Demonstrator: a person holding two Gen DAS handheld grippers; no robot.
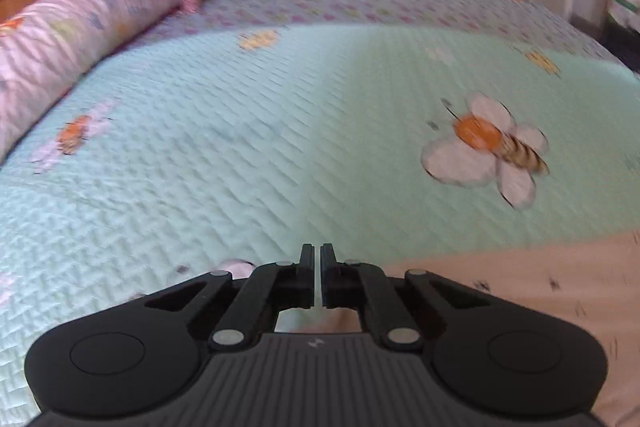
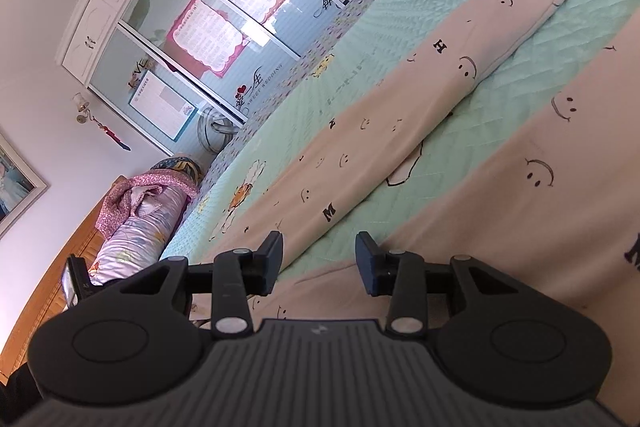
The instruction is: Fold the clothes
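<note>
Black left gripper (image 1: 317, 255) level, pressed together (empty); right gripper (image 2: 319, 247) tilted, spread over pyjamas (image 2: 400, 131).

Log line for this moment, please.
stage: pre-grasp | left gripper: shut, empty, over quilt | right gripper: open, above pants | pants: spread on quilt, unfolded

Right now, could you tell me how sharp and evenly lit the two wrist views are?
Left wrist view: motion blur smears the quilt and its bee print; the shut left gripper stays crisp; the far window is blown out. Right wrist view: sharper, the smiley prints on the pants readable, the open right gripper clear, horizon strongly tilted, fisheye bending the wardrobe.
</note>
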